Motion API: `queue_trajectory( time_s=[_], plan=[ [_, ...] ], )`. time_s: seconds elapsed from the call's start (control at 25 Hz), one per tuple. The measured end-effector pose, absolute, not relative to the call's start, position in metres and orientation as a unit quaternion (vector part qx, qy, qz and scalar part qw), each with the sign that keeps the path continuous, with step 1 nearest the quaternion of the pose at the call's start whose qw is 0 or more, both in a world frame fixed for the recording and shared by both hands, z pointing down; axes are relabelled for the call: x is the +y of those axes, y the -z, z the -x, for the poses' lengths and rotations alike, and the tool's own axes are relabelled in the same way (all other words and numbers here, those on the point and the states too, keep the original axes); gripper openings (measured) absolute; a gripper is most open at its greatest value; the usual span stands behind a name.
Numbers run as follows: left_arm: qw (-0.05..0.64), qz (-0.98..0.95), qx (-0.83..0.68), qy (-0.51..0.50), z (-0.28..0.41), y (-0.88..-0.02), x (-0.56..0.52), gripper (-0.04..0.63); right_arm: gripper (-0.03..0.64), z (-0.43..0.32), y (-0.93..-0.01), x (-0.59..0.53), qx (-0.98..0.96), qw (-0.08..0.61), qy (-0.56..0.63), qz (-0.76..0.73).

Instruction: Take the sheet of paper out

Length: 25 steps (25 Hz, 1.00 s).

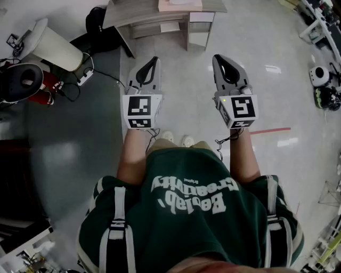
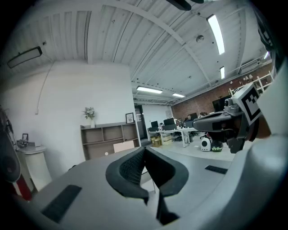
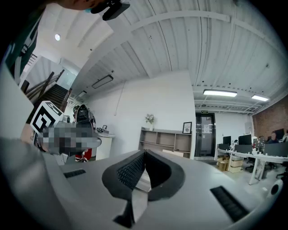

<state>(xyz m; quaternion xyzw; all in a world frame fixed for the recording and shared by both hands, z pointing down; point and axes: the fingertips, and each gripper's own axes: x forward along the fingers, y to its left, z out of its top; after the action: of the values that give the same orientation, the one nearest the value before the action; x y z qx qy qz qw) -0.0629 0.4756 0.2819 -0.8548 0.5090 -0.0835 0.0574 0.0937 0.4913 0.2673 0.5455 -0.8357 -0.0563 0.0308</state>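
The grey left hand-held gripper and the grey right hand-held gripper, each with black ribbed pads, are held level and side by side, apart from one another, over the pale glossy floor in the middle of the head view. Each is seen with its jaws pressed fully together and nothing between them. A pale flat sheet is seen on top of the grey shelf unit at the upper centre of that frame, well beyond both tips; whether it is the sheet of paper cannot be told.
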Motion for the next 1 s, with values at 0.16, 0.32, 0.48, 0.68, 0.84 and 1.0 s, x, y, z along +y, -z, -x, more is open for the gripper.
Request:
queue_trajectory(
  time_s=[0.16,0.32,0.48,0.68,0.84,1.0],
  plan=[
    [0.060,0.854,0.510,0.081,0.063,-0.280,0.477,0.018,0.032,-0.093,-0.268,0.492,-0.836,0.029,0.056,-0.545],
    [0.061,0.853,0.511,0.083,0.055,-0.281,0.486,0.018,0.032,-0.099,-0.270,0.500,-0.837,0.029,0.060,-0.542],
    [0.067,0.850,0.515,0.088,0.053,-0.280,0.493,0.018,0.032,-0.100,-0.267,0.507,-0.842,0.024,0.067,-0.536],
    [0.069,0.846,0.520,0.092,0.056,-0.282,0.491,0.018,0.032,-0.099,-0.267,0.506,-0.848,0.008,0.068,-0.526],
    [0.067,0.845,0.521,0.094,0.060,-0.282,0.481,0.018,0.032,-0.096,-0.270,0.496,-0.848,0.012,0.065,-0.525],
    [0.066,0.848,0.518,0.093,0.058,-0.286,0.464,0.018,0.032,-0.096,-0.272,0.480,-0.847,0.014,0.063,-0.528]
  ],
)
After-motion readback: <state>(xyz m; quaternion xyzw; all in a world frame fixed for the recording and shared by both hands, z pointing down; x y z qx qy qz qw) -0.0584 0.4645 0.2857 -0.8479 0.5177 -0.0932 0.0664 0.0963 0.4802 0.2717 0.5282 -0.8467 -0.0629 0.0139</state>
